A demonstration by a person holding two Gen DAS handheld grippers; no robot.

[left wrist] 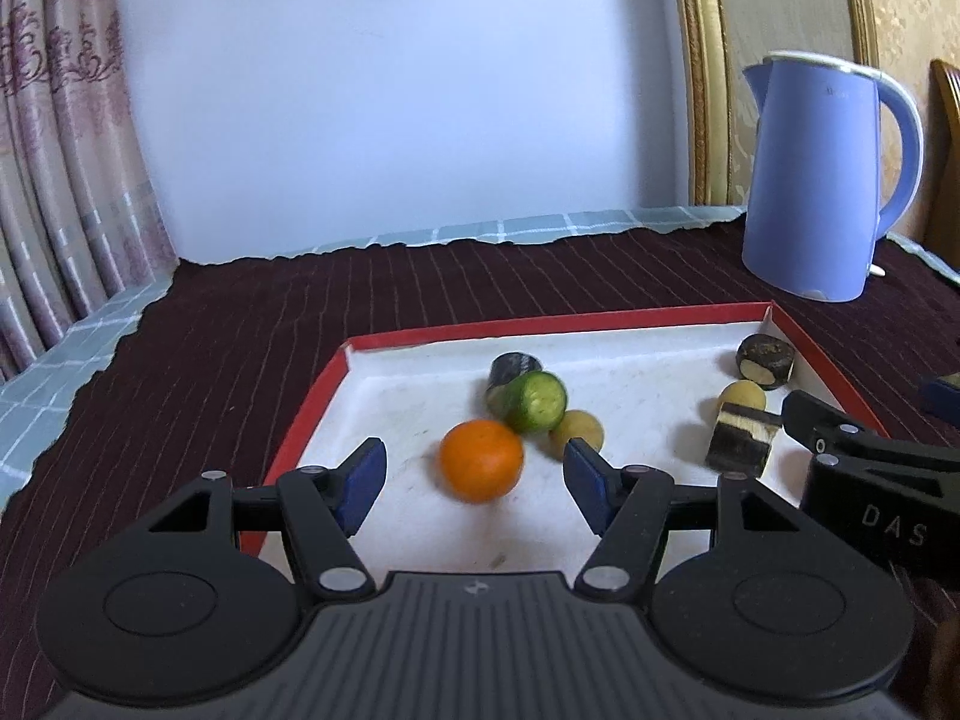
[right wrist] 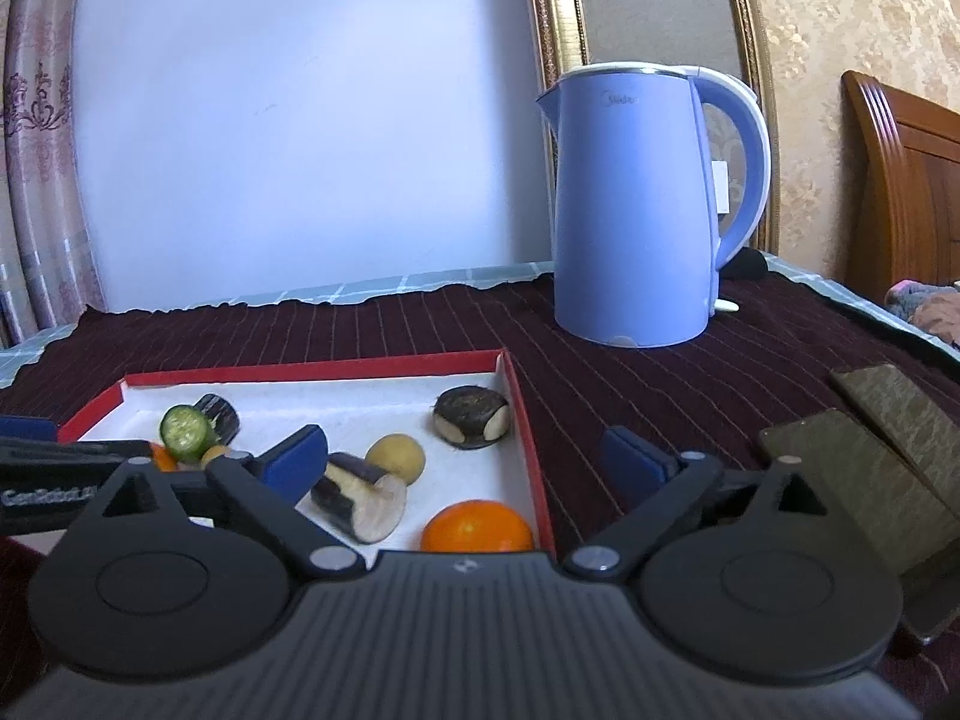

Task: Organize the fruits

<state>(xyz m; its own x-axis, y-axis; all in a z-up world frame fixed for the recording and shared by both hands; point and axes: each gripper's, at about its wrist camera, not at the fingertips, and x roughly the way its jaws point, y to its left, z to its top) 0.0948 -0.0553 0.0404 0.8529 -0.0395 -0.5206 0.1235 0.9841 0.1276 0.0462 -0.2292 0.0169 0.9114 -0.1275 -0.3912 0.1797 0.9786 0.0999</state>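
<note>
Left gripper (left wrist: 474, 483) open, orange (left wrist: 481, 459) centred just ahead between its pads near tray (left wrist: 312, 414) front edge; right gripper (right wrist: 474, 468) open, empty, farther.

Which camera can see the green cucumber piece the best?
The left wrist view. There the cucumber piece sits near mid-frame, large, its pale cut face turned to the camera, leaning against a dark eggplant chunk. In the right wrist view it is smaller, off at the left, near the other gripper.
</note>
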